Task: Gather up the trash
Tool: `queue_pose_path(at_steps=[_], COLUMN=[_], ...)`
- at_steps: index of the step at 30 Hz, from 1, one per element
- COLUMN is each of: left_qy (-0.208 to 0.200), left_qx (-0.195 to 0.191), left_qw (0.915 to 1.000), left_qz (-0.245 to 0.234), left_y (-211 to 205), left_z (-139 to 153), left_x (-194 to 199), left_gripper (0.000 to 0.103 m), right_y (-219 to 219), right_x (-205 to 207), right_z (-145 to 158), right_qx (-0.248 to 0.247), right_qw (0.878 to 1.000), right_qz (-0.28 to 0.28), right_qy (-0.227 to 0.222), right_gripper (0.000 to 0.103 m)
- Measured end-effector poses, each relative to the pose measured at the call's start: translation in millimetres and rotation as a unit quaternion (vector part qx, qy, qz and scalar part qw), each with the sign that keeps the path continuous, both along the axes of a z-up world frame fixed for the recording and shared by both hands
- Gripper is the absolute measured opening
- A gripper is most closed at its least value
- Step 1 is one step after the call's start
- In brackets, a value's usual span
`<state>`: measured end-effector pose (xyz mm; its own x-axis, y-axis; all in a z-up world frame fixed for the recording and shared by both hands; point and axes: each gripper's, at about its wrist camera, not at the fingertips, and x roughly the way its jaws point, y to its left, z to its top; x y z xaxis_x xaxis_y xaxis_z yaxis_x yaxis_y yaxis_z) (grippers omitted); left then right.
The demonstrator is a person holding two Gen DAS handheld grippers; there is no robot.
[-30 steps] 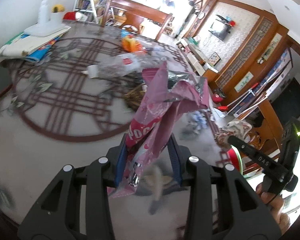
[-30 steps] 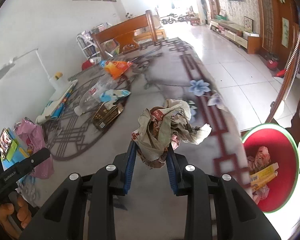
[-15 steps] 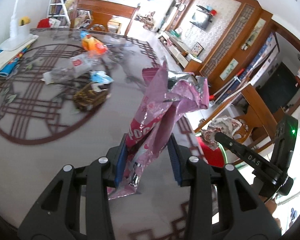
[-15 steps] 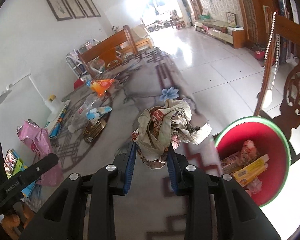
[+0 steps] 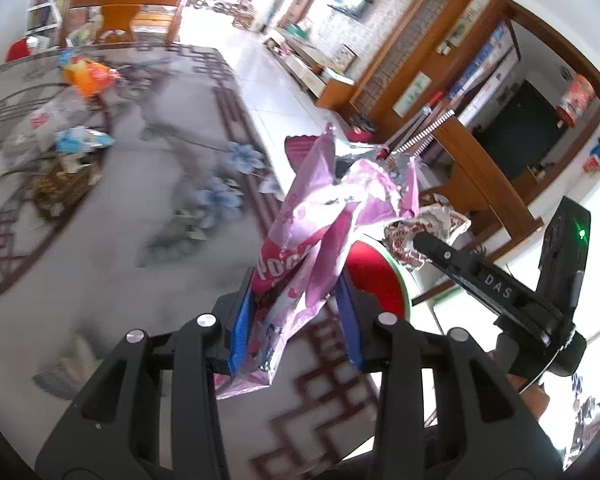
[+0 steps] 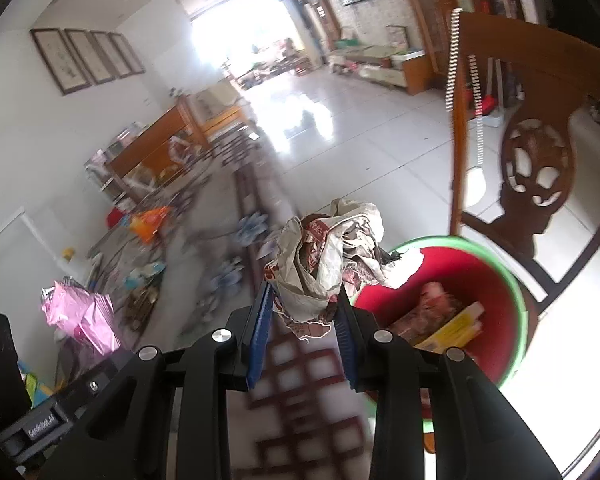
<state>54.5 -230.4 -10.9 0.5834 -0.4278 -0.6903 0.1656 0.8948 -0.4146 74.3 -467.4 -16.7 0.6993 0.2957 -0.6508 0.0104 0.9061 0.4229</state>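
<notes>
Right wrist view: your right claw [image 6: 303, 322] grips crumpled paper [image 6: 328, 256] beside the red bin [image 6: 496, 292] | left claw [image 5: 294, 322] clamps pink wrapper [image 5: 320, 236] near it

The pink wrapper [image 5: 320, 236] hides part of the red bin [image 5: 374, 280] in the left wrist view; its print reads only partly. The litter [image 5: 52, 148] toward the table's [image 5: 100, 264] far edge is smeared with blur. The crumpled paper [image 6: 328, 260] covers the bin's near rim.
</notes>
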Motion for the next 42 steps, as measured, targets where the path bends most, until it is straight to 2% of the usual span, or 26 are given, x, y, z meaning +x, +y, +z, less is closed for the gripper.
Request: queue_pose_path(at_steps=[6,11,19,24,36,38,41,42], left_qy=[0.022,0.032,0.047,0.045,0.077,0.071,0.064,0.062], left_qx=[-0.002,0.011,0.011,0.020,0.040,0.042,0.042,0.044], left_qw=[0.9992,0.9978,0.9939,0.9911,0.9874,0.9888,0.9900,0.9900], left_qz=[-0.033,-0.058,-0.100,-0.124,-0.133,-0.124,-0.119,-0.119], left_y=[-30.9,-56.7,-95.0,-116.6,-136.5,-135.1,-134.0,-134.1], left_z=[-14.6,-25.4,-33.5,-36.5,-60.6,-59.5,-58.2,-58.0], left_x=[14.5,26.1,51.2,50.0,59.2,58.9,56.8,55.8], left_gripper=[0.037,0.037,0.037,0.037,0.041,0.054,0.058,0.060], right_y=[-41.2,-65.9,-71.4,-75.7,-86.4,-86.8,-89.6,-90.8], right_x=[-3.3,-3.5,0.4,0.8,0.3,-0.1,-1.2,-0.5], right_z=[-0.1,-6.7,-12.9,-14.1,-16.9,-17.2,-16.6,-16.2], right_qx=[0.016,0.043,0.041,0.042,0.047,0.049,0.053,0.054], right_qw=[0.998,0.995,0.994,0.992,0.989,0.988,0.987,0.986], right_qz=[-0.054,-0.089,-0.096,-0.111,-0.139,-0.141,-0.151,-0.154], right_qy=[0.002,0.010,0.028,0.032,0.035,0.034,0.029,0.027], right_gripper=[0.030,0.030,0.030,0.030,0.031,0.034,0.049,0.059])
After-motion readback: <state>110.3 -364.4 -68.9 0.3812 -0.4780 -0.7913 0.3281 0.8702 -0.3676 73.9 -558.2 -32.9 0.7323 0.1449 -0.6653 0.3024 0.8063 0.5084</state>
